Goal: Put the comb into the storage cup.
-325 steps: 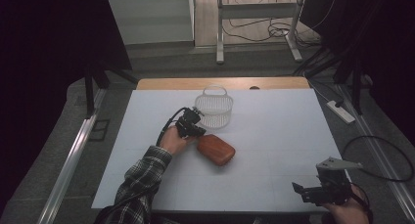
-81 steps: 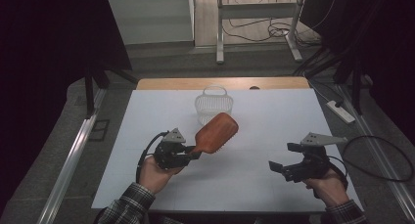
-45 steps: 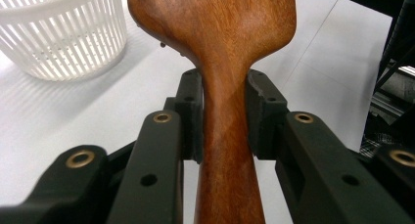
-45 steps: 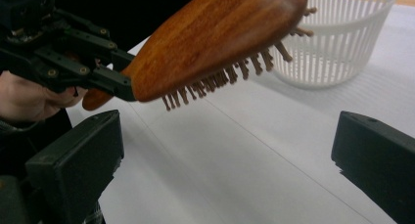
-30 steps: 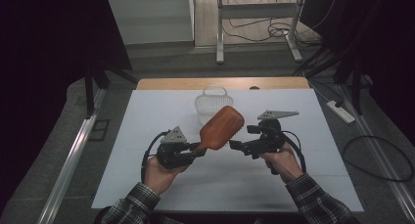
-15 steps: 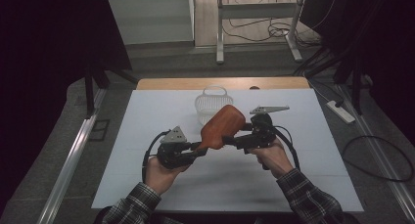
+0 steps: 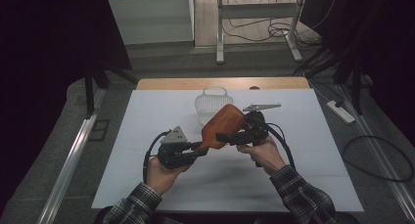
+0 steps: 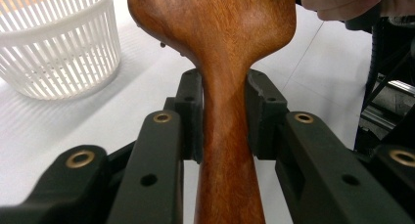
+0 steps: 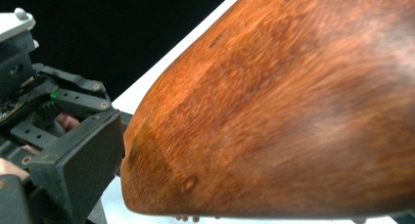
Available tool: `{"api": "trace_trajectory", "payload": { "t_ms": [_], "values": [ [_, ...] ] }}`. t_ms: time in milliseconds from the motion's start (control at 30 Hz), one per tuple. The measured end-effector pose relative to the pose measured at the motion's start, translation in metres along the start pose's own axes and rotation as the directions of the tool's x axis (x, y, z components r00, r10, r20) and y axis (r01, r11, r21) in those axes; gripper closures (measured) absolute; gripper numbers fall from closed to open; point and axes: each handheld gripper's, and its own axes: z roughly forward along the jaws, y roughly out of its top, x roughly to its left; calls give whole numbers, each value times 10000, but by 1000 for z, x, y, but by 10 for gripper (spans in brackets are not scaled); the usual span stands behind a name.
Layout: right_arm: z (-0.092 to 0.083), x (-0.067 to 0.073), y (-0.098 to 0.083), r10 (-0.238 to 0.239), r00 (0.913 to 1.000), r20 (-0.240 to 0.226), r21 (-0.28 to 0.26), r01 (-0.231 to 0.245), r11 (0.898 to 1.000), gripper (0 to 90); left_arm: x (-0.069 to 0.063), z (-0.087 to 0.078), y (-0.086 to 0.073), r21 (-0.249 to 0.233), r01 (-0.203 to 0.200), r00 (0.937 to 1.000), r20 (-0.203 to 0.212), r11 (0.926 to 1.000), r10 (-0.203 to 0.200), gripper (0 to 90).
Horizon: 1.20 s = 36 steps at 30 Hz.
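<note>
A reddish-brown wooden brush is held up above the white table, its wide head tilted up to the right. My left gripper is shut on its narrow handle; in the left gripper view both pads press the handle on either side. My right gripper reaches in from the right against the brush head. In the right gripper view the head looms very close. One black finger stands at the head's left edge and the other is hidden behind the wood.
A white slatted basket stands on the table just behind the brush, and in the left gripper view the basket is at the upper left. Both hands meet over the table's middle. Dark floor surrounds the table.
My right gripper has come in from the table's right side to the brush head. The left gripper has kept the brush raised, almost still.
</note>
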Motion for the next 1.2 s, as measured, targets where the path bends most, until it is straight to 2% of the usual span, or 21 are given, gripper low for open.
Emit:
{"api": "trace_trajectory", "payload": {
  "t_ms": [167,333,433,567,600,633,667,700,800,833,900,933,967,1067,1200],
  "values": [
    [1,-2,0,222,9995,-202,-149,-225,9996,42,-1,0,0,-52,-40,10000,43,10000,40,707],
    [0,-2,0,298,9983,-495,-288,-312,9991,131,-1,2,0,-77,-51,10000,40,10000,52,707],
    [-3,-5,0,603,9952,-768,-422,-637,9971,208,0,2,-1,-21,-59,9999,110,10000,59,706],
    [-5,-13,-2,1276,9815,-1425,-526,-1362,9893,317,1,5,-2,83,-97,9999,80,9999,96,708],
    [-5,-13,-2,1276,9815,-1425,-526,-1362,9893,317,1,5,-2,83,-97,9999,80,9999,96,708],
    [-6,-17,-3,1554,9726,-1730,-571,-1674,9842,359,1,5,-3,132,-129,9999,97,9998,128,709],
    [-6,-17,-3,1554,9726,-1730,-571,-1674,9842,359,1,6,-3,161,-152,9998,87,9998,151,709],
    [-7,-20,-3,1927,9601,-2028,-599,-2086,9762,406,1,7,-3,257,-233,9997,108,9994,230,709],
    [-9,-24,-4,2285,9435,-2399,-592,-2492,9666,451,2,11,-3,345,-209,9996,220,9992,201,710],
    [-10,-26,-4,2466,9347,-2559,-558,-2690,9615,463,2,12,-3,379,-195,9995,253,9991,186,710],
    [-10,-28,-5,2653,9262,-2680,-522,-2889,9559,483,2,14,-4,427,-171,9994,307,9989,157,710],
    [-10,-28,-5,2653,9262,-2680,-522,-2889,9559,483,2,14,-4,427,-171,9994,307,9989,157,710],
    [-10,-28,-6,2824,9179,-2789,-496,-3074,9503,493,2,14,-4,444,-144,9994,328,9989,129,710],
    [-11,-27,-6,2858,9179,-2753,-516,-3110,9490,516,3,15,-4,503,-102,9992,403,9987,82,707],
    [-12,-22,-6,2714,9249,-2661,-684,-2990,9518,524,4,15,-4,510,-90,9991,415,9987,68,697]
  ]
}}
